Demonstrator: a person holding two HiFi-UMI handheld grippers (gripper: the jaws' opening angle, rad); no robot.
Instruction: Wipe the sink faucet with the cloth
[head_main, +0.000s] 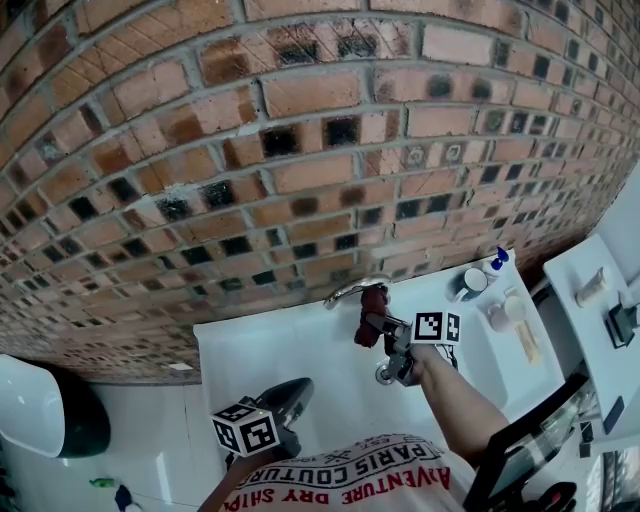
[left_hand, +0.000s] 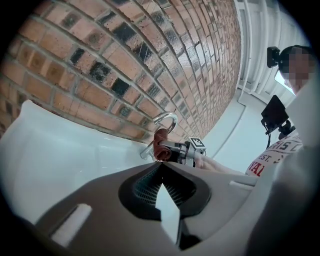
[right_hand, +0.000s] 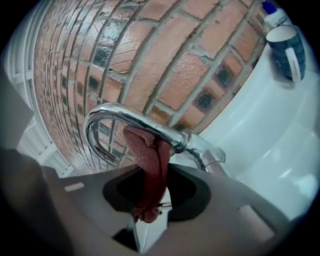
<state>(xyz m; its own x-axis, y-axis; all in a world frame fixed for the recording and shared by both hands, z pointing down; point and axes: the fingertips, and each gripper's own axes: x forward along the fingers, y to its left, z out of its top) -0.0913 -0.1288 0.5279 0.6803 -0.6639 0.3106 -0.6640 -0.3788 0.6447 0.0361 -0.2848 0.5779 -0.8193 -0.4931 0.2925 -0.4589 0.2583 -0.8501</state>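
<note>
Cloth, in right tongs, touches faucet.

Head view looks steeply down on the sink and brick wall. Right gripper view sits close under the faucet; left gripper view faces it from farther back. All 3 share it.

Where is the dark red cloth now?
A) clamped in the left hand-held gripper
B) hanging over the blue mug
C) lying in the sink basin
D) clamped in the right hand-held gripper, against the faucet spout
D: the right gripper view shows the cloth pinched in the right hand-held gripper, touching the faucet.
</note>
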